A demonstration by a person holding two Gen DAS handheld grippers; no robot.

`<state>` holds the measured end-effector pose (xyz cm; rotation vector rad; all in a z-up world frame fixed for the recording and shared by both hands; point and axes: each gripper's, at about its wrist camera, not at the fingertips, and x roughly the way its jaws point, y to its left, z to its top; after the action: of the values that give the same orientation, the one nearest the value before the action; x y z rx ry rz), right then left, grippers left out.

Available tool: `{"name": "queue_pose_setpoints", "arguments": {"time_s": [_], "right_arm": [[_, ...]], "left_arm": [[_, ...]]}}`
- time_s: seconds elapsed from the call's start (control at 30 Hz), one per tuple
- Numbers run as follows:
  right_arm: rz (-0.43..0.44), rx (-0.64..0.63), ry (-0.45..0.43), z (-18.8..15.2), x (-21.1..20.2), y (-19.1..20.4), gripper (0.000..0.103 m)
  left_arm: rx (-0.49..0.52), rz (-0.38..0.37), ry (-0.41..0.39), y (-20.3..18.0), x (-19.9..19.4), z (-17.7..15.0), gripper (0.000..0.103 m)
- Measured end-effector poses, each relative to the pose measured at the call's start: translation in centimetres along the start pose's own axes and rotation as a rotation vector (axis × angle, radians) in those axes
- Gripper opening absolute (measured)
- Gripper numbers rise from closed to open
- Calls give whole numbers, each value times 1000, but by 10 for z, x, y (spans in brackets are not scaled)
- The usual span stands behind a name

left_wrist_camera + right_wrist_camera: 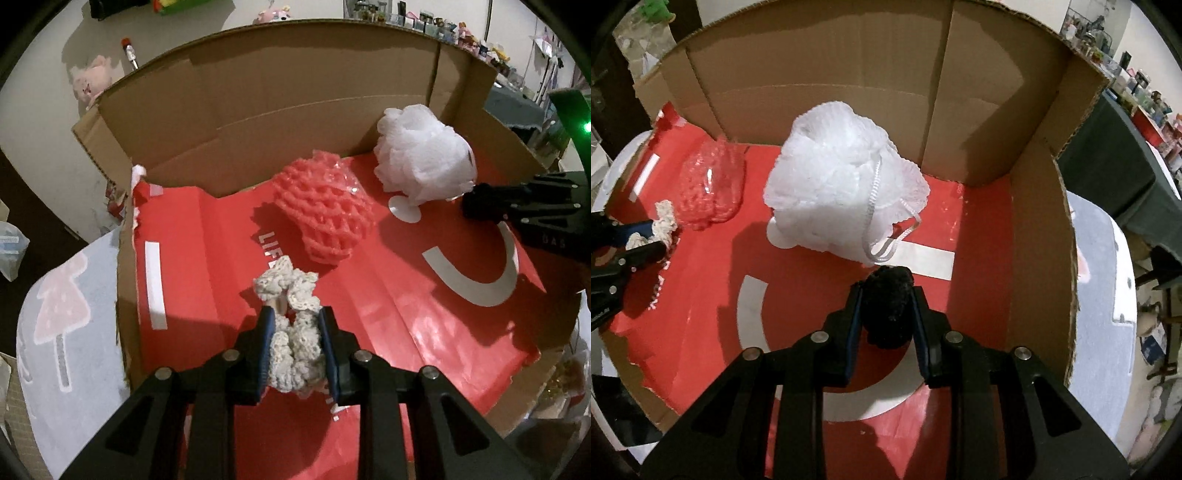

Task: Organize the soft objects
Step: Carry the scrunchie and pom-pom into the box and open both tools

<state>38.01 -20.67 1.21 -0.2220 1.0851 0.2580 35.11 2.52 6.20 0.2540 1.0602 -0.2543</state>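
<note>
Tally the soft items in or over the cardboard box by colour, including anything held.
White: 1, mesh bath pouf
Pink: 1, foam net sleeve
Cream: 1, lace scrunchie held in left tool
Black: 1, fuzzy scrunchie held in right tool
Total: 4

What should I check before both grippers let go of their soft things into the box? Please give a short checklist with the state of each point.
1. Left gripper holds the cream scrunchie firmly between its fingers: ok.
2. Right gripper holds the black fuzzy thing firmly: ok.
3. Both grippers are over the red floor of the cardboard box, inside its walls: ok.
4. Bare floor lies under each gripper, apart from the white bath sponge and the pink foam net: ok.
5. The black thing is clear of the sponge's cord loop: cannot tell, they sit close in the right wrist view.
6. Height above the floor is low enough for a soft drop: cannot tell.
</note>
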Motion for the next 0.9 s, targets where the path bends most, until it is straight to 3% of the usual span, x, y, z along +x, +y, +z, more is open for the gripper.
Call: {"name": "queue_pose_setpoints", "arguments": {"time_s": [0.43,0.6,0.63,0.67,0.77,0.9], "right_arm": [[-14,-22,6,-2,1,-1,27],[-15,-41,8,-5,-5,10,37],[-11,-43,6,-6,-5,11,48],[5,-50,0,-7,-5,13,50],[-29,-76,-42,-10,-14,20,54],[-4,-60,-74,-13,-32,20,59]], "left_arm": [[9,18,-2,-7,3,-1,30],[2,17,-7,-6,2,-1,35],[-2,16,-13,-4,1,0,38],[-6,13,-20,-3,0,0,42],[-11,8,-44,-2,-7,-1,54],[-20,-8,-92,-3,-23,-4,66]]}}
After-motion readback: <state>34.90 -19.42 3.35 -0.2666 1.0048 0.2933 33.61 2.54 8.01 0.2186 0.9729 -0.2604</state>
